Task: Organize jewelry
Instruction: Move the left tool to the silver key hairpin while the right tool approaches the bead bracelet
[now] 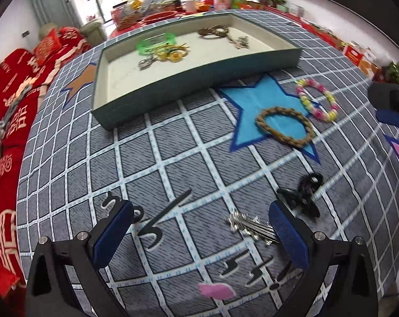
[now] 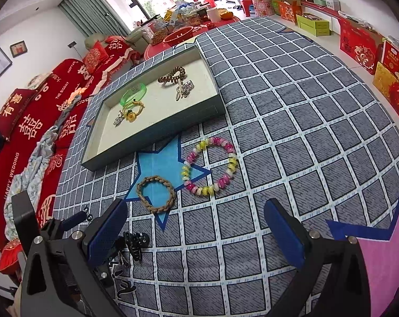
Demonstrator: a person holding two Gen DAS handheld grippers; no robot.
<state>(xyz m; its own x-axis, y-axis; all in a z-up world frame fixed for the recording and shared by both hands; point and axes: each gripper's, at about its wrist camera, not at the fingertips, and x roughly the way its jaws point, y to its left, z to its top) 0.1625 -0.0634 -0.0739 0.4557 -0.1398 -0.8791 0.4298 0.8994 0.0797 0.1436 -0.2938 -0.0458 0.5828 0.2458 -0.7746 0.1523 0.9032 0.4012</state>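
A shallow grey-green tray [image 1: 199,75] [image 2: 157,129] lies on the checked cloth, holding a green bangle [image 1: 157,42] [image 2: 134,93], yellow cords, a brown bead string [image 2: 173,77] and silver pieces. In front of it lie a braided brown bracelet [image 1: 285,126] [image 2: 156,194] and a pink-yellow bead bracelet [image 1: 318,99] [image 2: 210,166]. A silver clip [image 1: 249,227] and a black hair claw [image 1: 306,198] [image 2: 134,243] lie by the right finger of my left gripper [image 1: 200,233], which is open and empty. My right gripper [image 2: 196,233] is open and empty, with the bracelets beyond it.
The cloth [image 2: 291,121] has blue [image 1: 260,105] and pink star patches [image 2: 384,251]. A red sofa [image 2: 28,132] runs along the left. Boxes and gift bags [image 2: 357,39] line the right wall. A cluttered red table [image 1: 152,8] stands beyond the tray.
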